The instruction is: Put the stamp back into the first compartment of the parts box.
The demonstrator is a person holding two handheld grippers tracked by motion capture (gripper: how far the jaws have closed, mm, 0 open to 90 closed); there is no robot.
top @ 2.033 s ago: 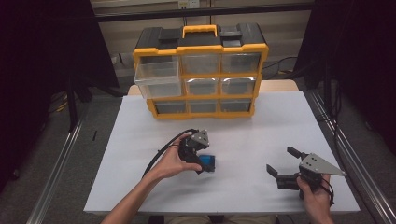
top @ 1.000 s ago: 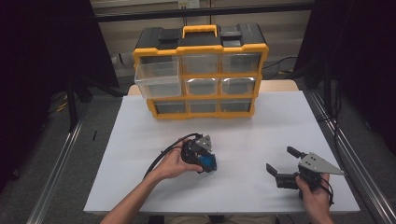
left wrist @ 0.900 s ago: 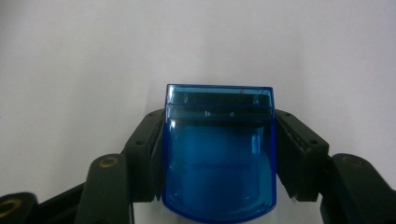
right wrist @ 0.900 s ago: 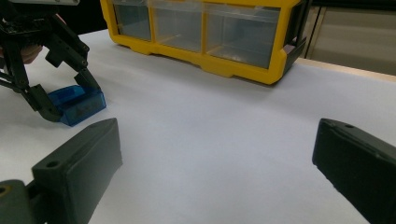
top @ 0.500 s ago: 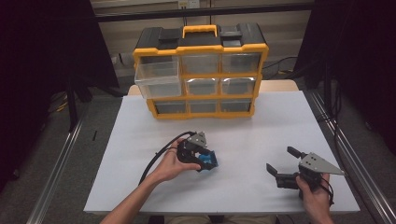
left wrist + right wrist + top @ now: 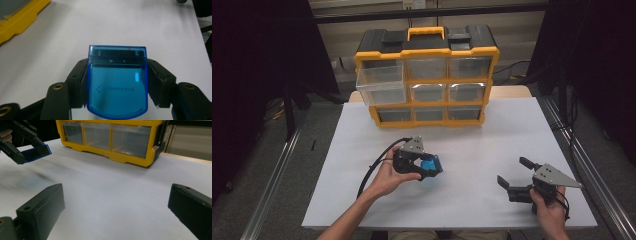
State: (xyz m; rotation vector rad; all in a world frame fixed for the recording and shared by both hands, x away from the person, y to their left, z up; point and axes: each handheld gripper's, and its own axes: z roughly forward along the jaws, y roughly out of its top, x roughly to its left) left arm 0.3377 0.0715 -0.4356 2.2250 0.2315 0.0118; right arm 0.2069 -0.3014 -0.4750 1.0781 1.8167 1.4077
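White sheeting covers the table [image 6: 512, 135], with dark surroundings on both sides and a grey floor below the table edges.

A yellow-and-black drawer organizer [image 6: 427, 75] stands at the far edge of the table, with a yellow carry handle on top and three rows of clear drawers. The upper-left drawer [image 6: 381, 82] protrudes forward of the others. In the right gripper view, the organizer's bottom row of drawers [image 6: 107, 136] appears across the top of the frame.

Left gripper [image 6: 428, 167]: held in the person's left hand [image 6: 387, 177] at centre-left of the table, pointing toward the right. Its jaws are closed against the two opposite sides of a translucent blue plastic case [image 6: 117, 81]. The case has a rounded edge toward the camera and a darker hinged band at its far end. In the right gripper view, the case [image 6: 36, 152] is seen edge-on, tilted, and raised above the table surface. A black cable [image 6: 372, 170] loops from this gripper across the sheeting.

Right gripper [image 6: 513, 176]: held in the person's right hand [image 6: 551, 210] near the front right of the table, pointing left. Its jaws are spread wide apart with nothing between them. Both grippers are well apart from each other.
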